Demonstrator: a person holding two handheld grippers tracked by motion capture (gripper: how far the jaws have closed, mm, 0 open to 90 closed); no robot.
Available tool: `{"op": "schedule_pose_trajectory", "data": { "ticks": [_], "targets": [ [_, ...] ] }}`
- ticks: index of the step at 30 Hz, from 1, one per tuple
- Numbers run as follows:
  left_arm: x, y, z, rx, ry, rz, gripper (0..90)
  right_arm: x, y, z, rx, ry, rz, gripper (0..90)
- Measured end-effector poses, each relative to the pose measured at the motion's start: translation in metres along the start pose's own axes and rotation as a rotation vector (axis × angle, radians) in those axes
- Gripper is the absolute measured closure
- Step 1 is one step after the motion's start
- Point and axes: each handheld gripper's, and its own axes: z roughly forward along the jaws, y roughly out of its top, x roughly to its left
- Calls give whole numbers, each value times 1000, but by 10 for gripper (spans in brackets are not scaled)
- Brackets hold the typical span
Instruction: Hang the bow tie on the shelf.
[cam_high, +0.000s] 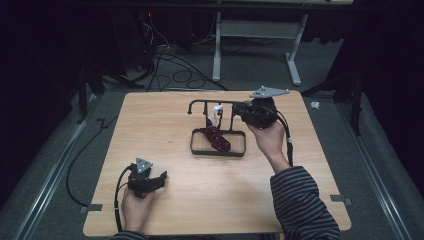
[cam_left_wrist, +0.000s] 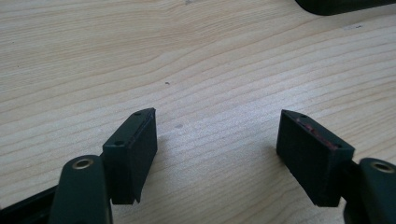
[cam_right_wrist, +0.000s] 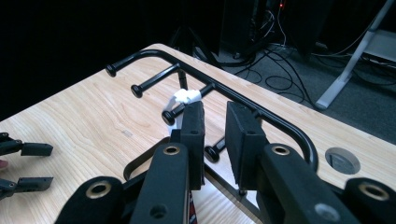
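Note:
A black rack (cam_high: 227, 102) with several pegs stands on a black frame base (cam_high: 218, 153) mid-table. A dark red item (cam_high: 217, 138) hangs by a white loop (cam_high: 218, 111) from one peg and rests on the base. My right gripper (cam_high: 239, 111) is at the rack's top bar, right of the loop. In the right gripper view its jaws (cam_right_wrist: 215, 126) stand a narrow gap apart with nothing between them, just short of the white loop (cam_right_wrist: 187, 97) on its peg. My left gripper (cam_high: 161, 179) rests near the front left, wide open over bare wood (cam_left_wrist: 217, 140).
The wooden table (cam_high: 165, 125) has bare room around the rack. Cables (cam_high: 172, 65) and a white desk frame (cam_high: 260, 30) lie on the floor beyond the far edge. A round grommet hole (cam_right_wrist: 342, 160) sits in the tabletop behind the rack.

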Motion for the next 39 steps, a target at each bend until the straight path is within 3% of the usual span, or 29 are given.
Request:
{"op": "schedule_pose_trajectory", "data": {
  "ticks": [39],
  "targets": [
    [0, 0, 0, 0, 1, 1, 293, -23, -44, -41, -34, -16, 83, 761]
  ]
}}
